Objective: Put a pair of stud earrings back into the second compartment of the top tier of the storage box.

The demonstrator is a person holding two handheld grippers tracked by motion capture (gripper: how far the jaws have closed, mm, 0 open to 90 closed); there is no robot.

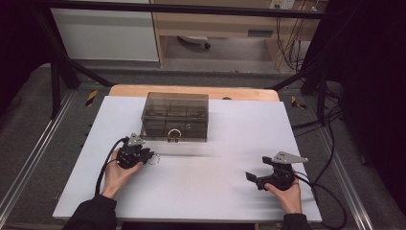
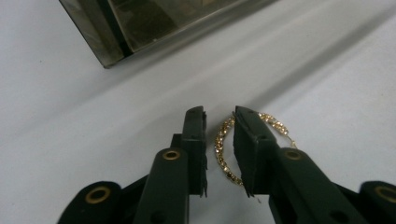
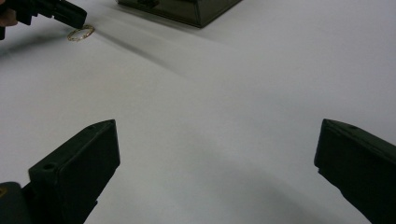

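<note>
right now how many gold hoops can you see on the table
2. One jewelled gold hoop lies on the white sheet between the left gripper fingers. A second gold hoop shows at the smoky box front. More may be hidden inside the box.

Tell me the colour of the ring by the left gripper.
Gold, studded with small stones; ring shows best in the left gripper view.

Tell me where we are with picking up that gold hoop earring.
Done: the left gripper is down at the gold hoop earring on the white table, jaws straddling one side of the hoop. In hand: the jaws stand narrow, but a gap shows at the left pad, so no firm pinch yet. Left: clamp and lift. The smoked clear box looks closed. The right gripper rests open, aside.
</note>
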